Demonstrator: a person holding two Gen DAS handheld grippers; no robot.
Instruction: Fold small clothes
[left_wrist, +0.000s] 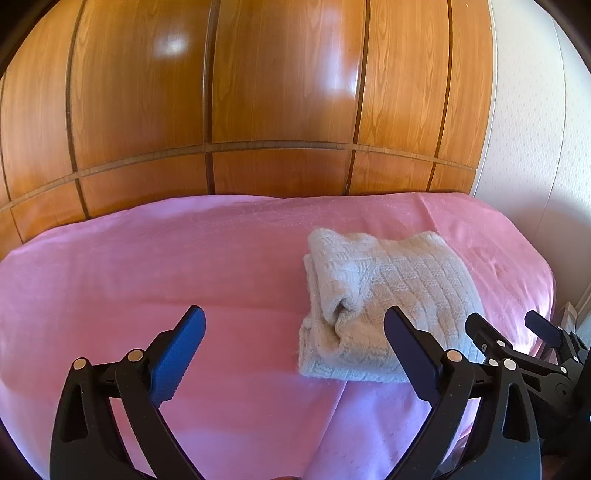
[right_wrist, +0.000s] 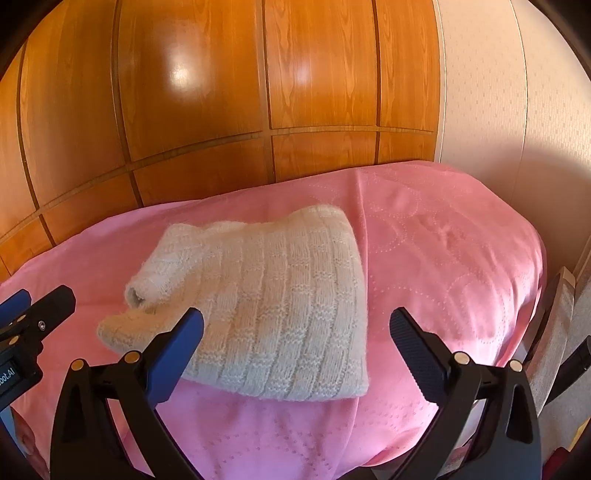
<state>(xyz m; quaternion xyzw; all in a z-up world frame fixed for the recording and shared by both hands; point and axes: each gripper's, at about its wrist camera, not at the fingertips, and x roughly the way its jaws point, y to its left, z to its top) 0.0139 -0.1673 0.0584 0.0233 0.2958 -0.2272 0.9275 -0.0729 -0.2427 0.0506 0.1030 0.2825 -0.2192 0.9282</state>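
Note:
A small cream knitted sweater lies folded into a compact rectangle on the pink bedspread. It also shows in the right wrist view. My left gripper is open and empty, hovering just in front of the sweater's near left corner. My right gripper is open and empty, hovering over the sweater's near edge. The right gripper also shows at the right edge of the left wrist view. The left gripper's tip shows at the left edge of the right wrist view.
A wooden panelled wardrobe stands right behind the bed. A pale wallpapered wall is on the right. The bed's right edge drops off beside a chair or furniture piece.

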